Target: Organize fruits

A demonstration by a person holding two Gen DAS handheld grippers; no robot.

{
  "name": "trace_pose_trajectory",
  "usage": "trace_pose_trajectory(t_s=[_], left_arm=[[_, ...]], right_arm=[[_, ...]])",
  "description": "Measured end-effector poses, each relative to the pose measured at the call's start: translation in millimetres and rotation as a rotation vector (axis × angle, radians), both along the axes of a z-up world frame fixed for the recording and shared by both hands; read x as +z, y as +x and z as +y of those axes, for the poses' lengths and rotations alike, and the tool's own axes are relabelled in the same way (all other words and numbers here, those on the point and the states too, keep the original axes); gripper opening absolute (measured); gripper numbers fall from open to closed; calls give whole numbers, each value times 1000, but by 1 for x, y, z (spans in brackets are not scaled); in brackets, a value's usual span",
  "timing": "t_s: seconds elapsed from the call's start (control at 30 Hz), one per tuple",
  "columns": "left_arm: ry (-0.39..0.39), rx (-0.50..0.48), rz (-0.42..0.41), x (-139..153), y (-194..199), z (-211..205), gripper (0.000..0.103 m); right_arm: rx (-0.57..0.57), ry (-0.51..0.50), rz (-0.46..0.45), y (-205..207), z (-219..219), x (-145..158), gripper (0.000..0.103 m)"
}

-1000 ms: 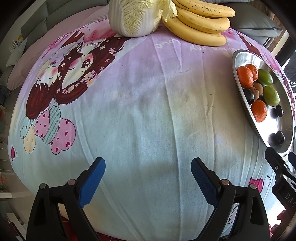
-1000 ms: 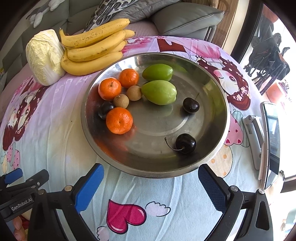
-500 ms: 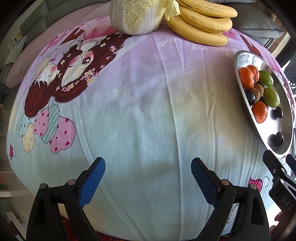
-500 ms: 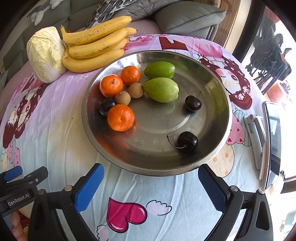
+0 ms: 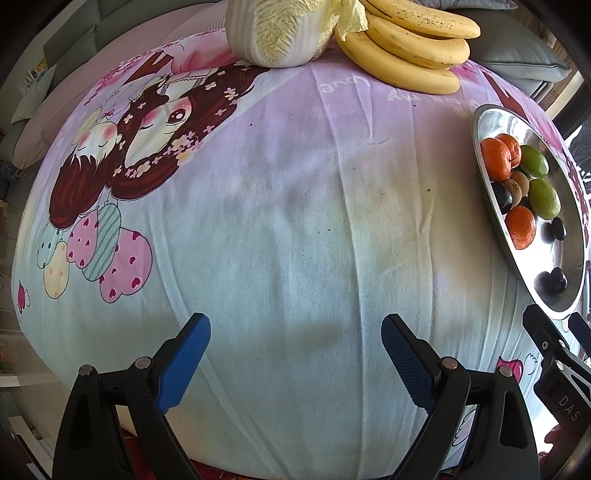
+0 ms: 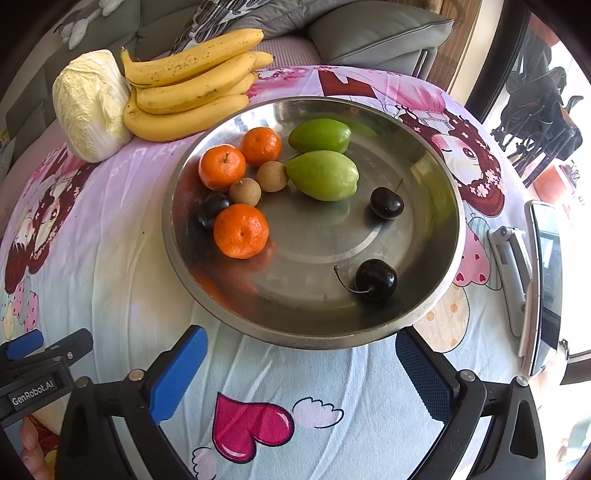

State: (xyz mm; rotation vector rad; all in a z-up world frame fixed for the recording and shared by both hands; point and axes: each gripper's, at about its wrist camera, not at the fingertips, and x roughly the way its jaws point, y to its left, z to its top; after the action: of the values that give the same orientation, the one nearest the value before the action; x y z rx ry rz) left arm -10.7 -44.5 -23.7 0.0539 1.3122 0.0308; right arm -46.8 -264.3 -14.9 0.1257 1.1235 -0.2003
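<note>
A steel bowl [image 6: 439, 173] on the cartoon tablecloth holds three mandarins [image 6: 241, 230], two green fruits [image 6: 323, 175], two brown longans [image 6: 245, 191] and three dark cherries [image 6: 376, 279]. The bowl [image 5: 489, 122] also shows at the right edge of the left wrist view. Bananas [image 6: 192, 92] lie behind the bowl, beside a cabbage. My right gripper [image 6: 299, 369] is open and empty, just short of the bowl's near rim. My left gripper [image 5: 295, 354] is open and empty over bare cloth, left of the bowl.
A napa cabbage [image 6: 90, 107] lies left of the bananas at the back of the table. A phone on a stand [image 6: 541, 280] lies to the right of the bowl. A grey sofa [image 6: 369, 33] stands behind the table.
Both grippers have drawn slightly forward; the bowl and bananas sit a little lower and nearer in the views. Both stay open and empty.
</note>
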Motion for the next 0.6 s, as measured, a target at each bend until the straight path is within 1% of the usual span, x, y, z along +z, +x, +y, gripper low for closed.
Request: trace_pose_trajectory(t_s=[0.6], left_arm=[[18,7,-10,1,0,0,94]], right_arm=[[2,-6,8,0,0,-3,103]])
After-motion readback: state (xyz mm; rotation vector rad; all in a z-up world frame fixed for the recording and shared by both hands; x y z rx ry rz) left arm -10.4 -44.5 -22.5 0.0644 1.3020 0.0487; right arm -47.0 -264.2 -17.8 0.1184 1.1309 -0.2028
